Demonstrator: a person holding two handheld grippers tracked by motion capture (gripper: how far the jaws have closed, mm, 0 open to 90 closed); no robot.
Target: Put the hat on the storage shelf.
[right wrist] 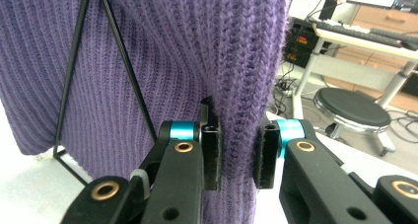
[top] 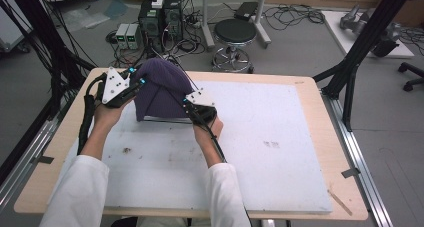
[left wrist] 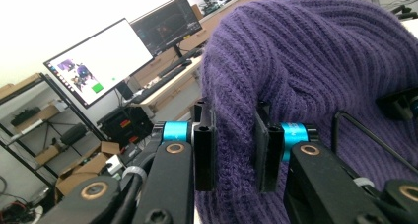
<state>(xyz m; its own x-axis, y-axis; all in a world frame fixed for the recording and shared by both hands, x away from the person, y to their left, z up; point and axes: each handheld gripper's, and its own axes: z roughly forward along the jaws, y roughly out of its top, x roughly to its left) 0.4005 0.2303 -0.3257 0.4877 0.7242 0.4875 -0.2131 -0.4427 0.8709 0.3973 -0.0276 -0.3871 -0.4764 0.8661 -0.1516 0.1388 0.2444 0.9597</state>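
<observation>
Both claws are clenched on the purple knit hat (top: 159, 89), which hangs over a black wire stand (right wrist: 74, 76) toward the far left of the tabletop (top: 280, 137). The left claw (top: 139, 81) pinches its upper left edge, the right claw (top: 186, 103) its lower right edge. The step looks like seating the hat on the stand; next probably comes an even downward tug, then letting go.
</observation>
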